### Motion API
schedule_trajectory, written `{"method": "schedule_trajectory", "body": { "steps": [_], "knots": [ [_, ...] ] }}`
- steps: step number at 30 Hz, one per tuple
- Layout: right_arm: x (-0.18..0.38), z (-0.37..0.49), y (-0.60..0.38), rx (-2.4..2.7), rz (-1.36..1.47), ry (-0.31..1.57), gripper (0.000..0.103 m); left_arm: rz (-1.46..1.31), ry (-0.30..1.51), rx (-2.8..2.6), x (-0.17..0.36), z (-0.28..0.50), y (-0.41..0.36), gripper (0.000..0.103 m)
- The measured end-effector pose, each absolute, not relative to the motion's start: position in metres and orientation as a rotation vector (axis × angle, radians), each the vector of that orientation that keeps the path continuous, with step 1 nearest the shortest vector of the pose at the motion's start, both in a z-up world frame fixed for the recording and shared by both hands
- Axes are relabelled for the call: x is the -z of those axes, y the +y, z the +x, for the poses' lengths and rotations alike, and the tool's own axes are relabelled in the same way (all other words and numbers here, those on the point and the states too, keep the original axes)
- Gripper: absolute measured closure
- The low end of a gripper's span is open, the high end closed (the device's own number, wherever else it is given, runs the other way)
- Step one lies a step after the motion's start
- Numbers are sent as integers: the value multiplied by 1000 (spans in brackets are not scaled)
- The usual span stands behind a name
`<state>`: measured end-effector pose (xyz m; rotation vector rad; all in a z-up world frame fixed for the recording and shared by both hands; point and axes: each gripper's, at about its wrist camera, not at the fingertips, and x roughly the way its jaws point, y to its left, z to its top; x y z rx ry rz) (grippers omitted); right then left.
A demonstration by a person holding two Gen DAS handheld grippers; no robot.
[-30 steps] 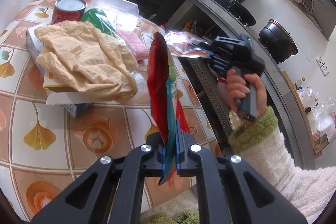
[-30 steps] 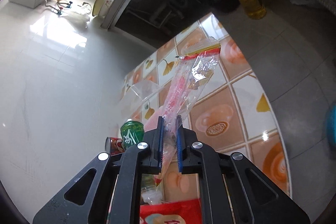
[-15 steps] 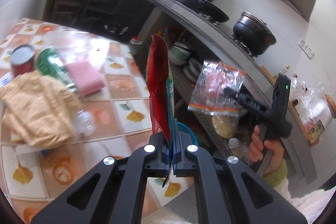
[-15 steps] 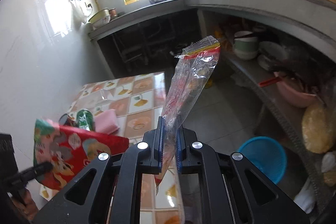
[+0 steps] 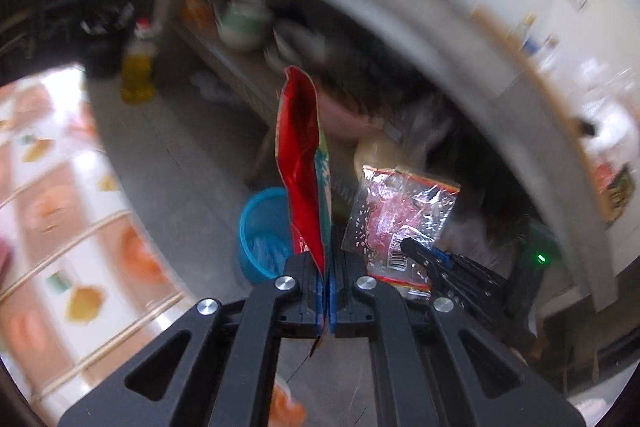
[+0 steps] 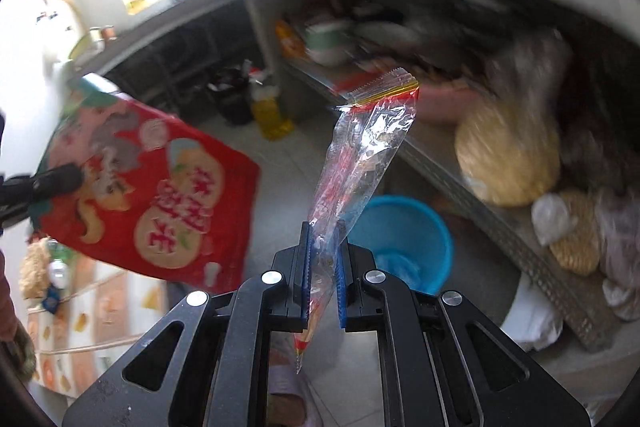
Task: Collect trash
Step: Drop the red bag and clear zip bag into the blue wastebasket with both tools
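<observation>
— Trash, where is it?

— Two pieces, both held up off the floor. A red wrapper (image 5: pixel 302 163) stands on edge in the left gripper (image 5: pixel 327 287), and a clear bag (image 6: pixel 360 163) with a red and yellow top strip rises from the right gripper (image 6: pixel 323 275).

— How do the left fingers (image 5: pixel 310 283) stand?

— Pressed together on the wrapper's lower edge, blue pads nearly touching, with a scrap of the wrapper hanging out below them.

— And the right ones?

— The right fingers (image 6: pixel 304 267) sit a little apart, with the crumpled lower end of the bag between the blue pads; the bag's tip pokes out underneath. The bag leans up and to the right.

— Can each camera see the other hand's piece?

— Yes. From the left wrist, the clear bag (image 5: pixel 400 219) shows just right of the wrapper, with the right gripper (image 5: pixel 416 251) gripping its lower corner by a barcode. From the right wrist, the wrapper (image 6: pixel 152 195) faces flat on at the left, printed with cartoon figures and round snacks, pinched at its left edge by a dark finger.

— What lies below?

— A blue bin (image 6: pixel 404 239) on the grey floor (image 6: pixel 288 155), just behind the bag in the right view and beside the wrapper (image 5: pixel 260 235) in the left view. The tiled table (image 5: pixel 60 219) lies off to the left, blurred. A shelf (image 6: pixel 520 227) with sacks and bowls runs along the right.
</observation>
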<state>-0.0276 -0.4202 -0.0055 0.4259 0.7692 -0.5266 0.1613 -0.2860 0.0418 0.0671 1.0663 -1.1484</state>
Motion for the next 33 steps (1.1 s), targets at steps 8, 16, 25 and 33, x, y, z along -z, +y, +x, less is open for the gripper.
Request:
{"method": "schedule_trajectory", "body": {
  "steps": [8, 16, 25, 33],
  "knots": [
    [96, -10, -489, 584, 498, 904, 94, 365, 1279, 1105, 66, 178, -441, 101],
    [162, 27, -526, 579, 501, 979, 93, 483, 1392, 1028, 151, 194, -517, 97],
    [203, 36, -535, 591, 515, 1051, 64, 463, 1464, 954, 185, 216, -525, 55],
    [180, 11, -525, 620, 524, 987, 60, 440, 1385, 953, 148, 218, -509, 54]
  ]
}}
